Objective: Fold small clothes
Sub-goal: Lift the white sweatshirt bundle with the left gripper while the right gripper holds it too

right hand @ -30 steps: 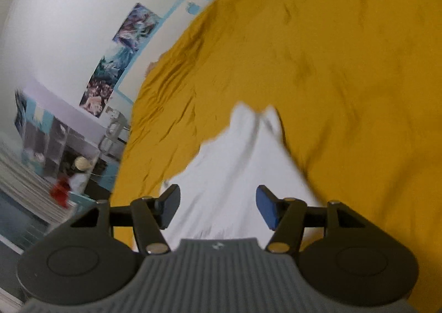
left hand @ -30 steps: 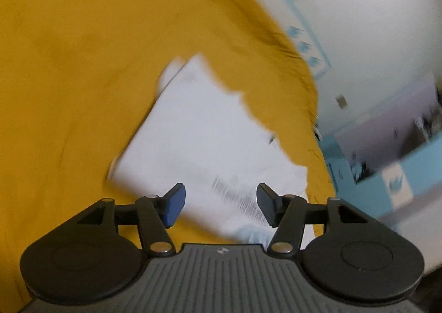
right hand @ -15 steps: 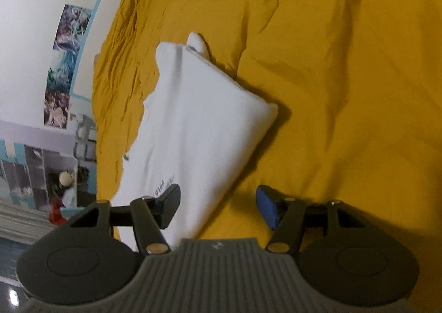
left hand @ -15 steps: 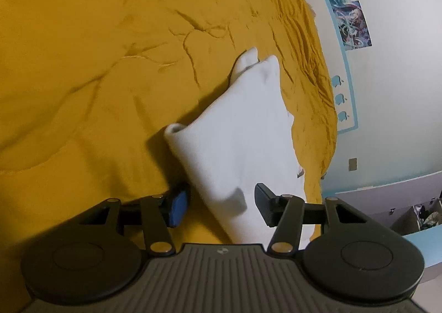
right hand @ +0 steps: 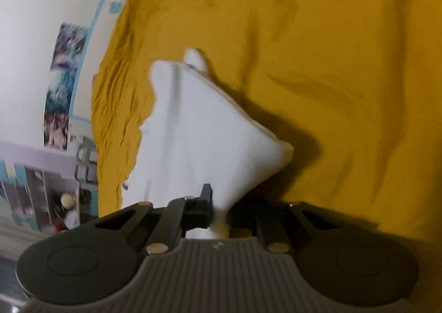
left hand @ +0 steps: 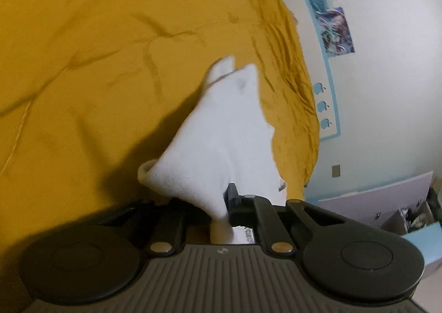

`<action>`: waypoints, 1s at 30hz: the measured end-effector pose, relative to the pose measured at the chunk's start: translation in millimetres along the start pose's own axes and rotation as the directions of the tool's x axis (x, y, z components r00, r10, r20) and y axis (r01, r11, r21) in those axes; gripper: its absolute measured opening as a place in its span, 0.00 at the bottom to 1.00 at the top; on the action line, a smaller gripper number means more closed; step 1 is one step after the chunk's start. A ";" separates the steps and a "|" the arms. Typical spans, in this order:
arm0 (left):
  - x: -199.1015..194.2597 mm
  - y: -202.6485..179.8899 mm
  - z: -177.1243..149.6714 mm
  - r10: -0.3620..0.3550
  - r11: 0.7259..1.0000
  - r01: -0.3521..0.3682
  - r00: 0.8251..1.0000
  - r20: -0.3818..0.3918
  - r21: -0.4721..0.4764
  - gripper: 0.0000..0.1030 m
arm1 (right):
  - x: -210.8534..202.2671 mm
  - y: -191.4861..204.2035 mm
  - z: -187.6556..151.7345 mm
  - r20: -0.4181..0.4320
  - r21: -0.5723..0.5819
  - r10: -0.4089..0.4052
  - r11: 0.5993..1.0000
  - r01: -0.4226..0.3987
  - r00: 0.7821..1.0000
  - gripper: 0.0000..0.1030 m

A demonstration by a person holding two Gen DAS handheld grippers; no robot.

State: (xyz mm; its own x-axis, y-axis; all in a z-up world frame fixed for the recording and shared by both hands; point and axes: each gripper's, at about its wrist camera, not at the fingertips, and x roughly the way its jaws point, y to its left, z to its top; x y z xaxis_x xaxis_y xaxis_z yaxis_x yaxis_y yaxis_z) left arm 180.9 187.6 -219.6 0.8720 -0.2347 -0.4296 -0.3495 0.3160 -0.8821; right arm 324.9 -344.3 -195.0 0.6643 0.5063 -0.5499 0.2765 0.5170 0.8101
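Two wrist-camera views look forward over a bed covered by a creased mustard-yellow bedspread (left hand: 110,70), with a white garment (left hand: 221,136) lying on it.

In the left wrist view, the yellow cover fills the left and centre of the frame. The white garment, folded into a narrow wedge, runs from the middle of the picture down toward the camera. Its near corner is bunched and pinched in the left gripper (left hand: 222,209), whose dark fingers (left hand: 234,197) have just closed and now clamp the cloth. The cloth casts a dark shadow on the bedspread to its left. Further right a pale wall (left hand: 386,78) carries a blue-edged panel with small blue apple shapes and some blurred posters (left hand: 331,25). At the lower right stands lilac and pale blue furniture, too blurred to make out.

In the right wrist view, the order is mirrored. The wall with the posters and cluttered shelves (right hand: 41,188) sits at the left, and the bedspread spreads across the centre and right. The same white garment lies in the middle, its far end pointing away. Its near corner is drawn tight into the right gripper (right hand: 221,212), whose fingers (right hand: 205,202) have likewise just closed and grip the fabric. A shadow falls to the right of the cloth.
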 end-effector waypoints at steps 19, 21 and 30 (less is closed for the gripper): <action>-146.4 6.3 -71.5 -0.013 0.999 0.022 0.985 -0.173 0.046 0.08 | -187.1 -38.8 -69.8 -0.051 0.005 0.005 1.000 -0.005 0.999 0.03; -141.6 30.5 -77.5 0.040 0.999 -0.037 0.982 -0.184 0.023 0.08 | -186.3 -61.2 -81.4 -0.053 0.046 -0.031 0.998 0.033 0.998 0.02; -169.1 18.7 -63.7 0.090 0.994 -0.078 0.982 -0.166 0.079 0.23 | -244.8 -76.5 -62.9 -0.010 0.041 -0.033 0.999 0.033 0.999 0.39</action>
State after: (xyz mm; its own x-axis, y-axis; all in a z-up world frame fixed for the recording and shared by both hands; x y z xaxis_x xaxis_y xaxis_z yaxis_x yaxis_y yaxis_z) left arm 5.1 174.6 -175.8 0.7677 -0.3550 -0.5336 -0.3882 0.4049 -0.8279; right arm 97.4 -464.5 -135.2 0.6480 0.4958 -0.5782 0.3268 0.5047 0.7991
